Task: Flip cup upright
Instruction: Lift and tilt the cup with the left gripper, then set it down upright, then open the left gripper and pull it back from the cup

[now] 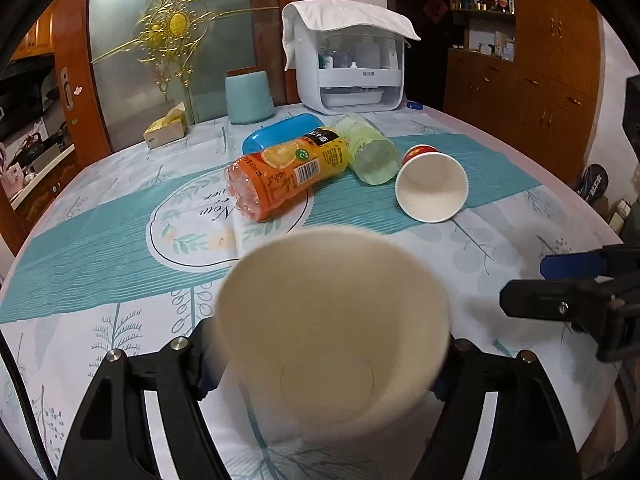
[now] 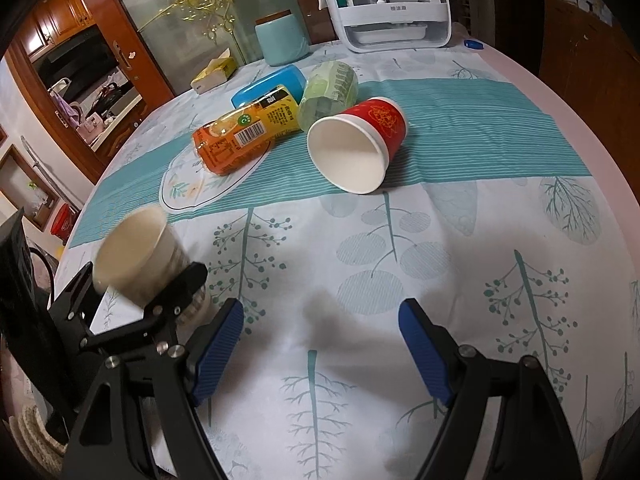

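My left gripper (image 1: 324,364) is shut on a white paper cup (image 1: 332,328), its fingers clamped on both sides of the cup wall. The cup's mouth faces the camera and is motion-blurred. In the right wrist view the same cup (image 2: 136,256) tilts up and to the left in the left gripper (image 2: 140,280), above the table's left side. My right gripper (image 2: 320,352) is open and empty, low over the tablecloth. It shows at the right edge of the left wrist view (image 1: 560,284). A red paper cup (image 2: 356,144) lies on its side mid-table, mouth toward me; it also shows in the left wrist view (image 1: 432,184).
An orange drink bottle (image 1: 284,176) and a green bottle (image 1: 368,148) lie on their sides beside the red cup. Behind them are a blue lid (image 1: 280,132), a teal canister (image 1: 248,96), a tissue box (image 1: 166,128) and a white appliance (image 1: 352,68). The table's round edge (image 2: 592,128) curves at right.
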